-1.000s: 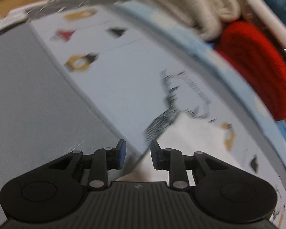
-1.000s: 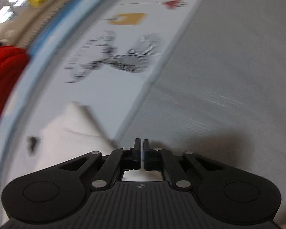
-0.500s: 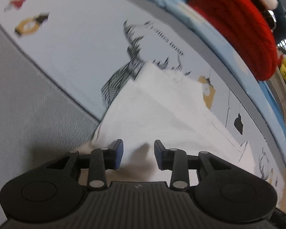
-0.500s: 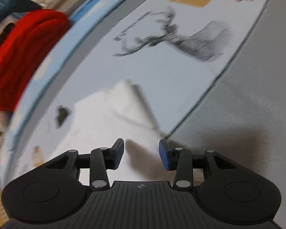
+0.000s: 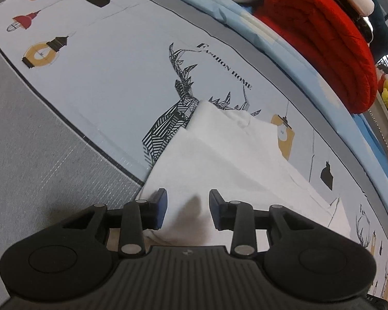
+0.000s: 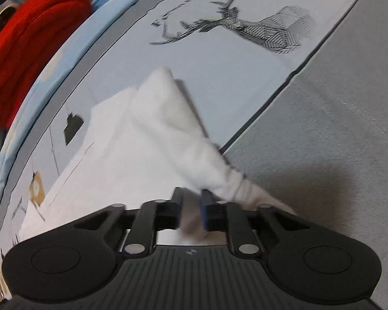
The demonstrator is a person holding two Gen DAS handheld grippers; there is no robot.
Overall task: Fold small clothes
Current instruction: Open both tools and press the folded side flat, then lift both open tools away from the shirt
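Since a second ago both your hands have dropped toward the white garment [image 5: 219, 155], which then showed only at the frame edge and now fills the near field in both wrist views. Your right tongs [image 6: 191, 208], pinched empty then and spread wide half a second back, have just been closing with a bunched fold of the white cloth between the pads; blur hides whether they press it. Your left tongs [image 5: 187, 208] stand parted over the garment's near edge, cloth beneath the gap, pads clear of it. Garment lies part-folded on the printed sheet [image 5: 103, 77], near the stag print [image 6: 245, 25], its near edge lapping onto the grey cover [image 5: 25, 155]. Red blanket [image 5: 323, 38] rolled at the far side.
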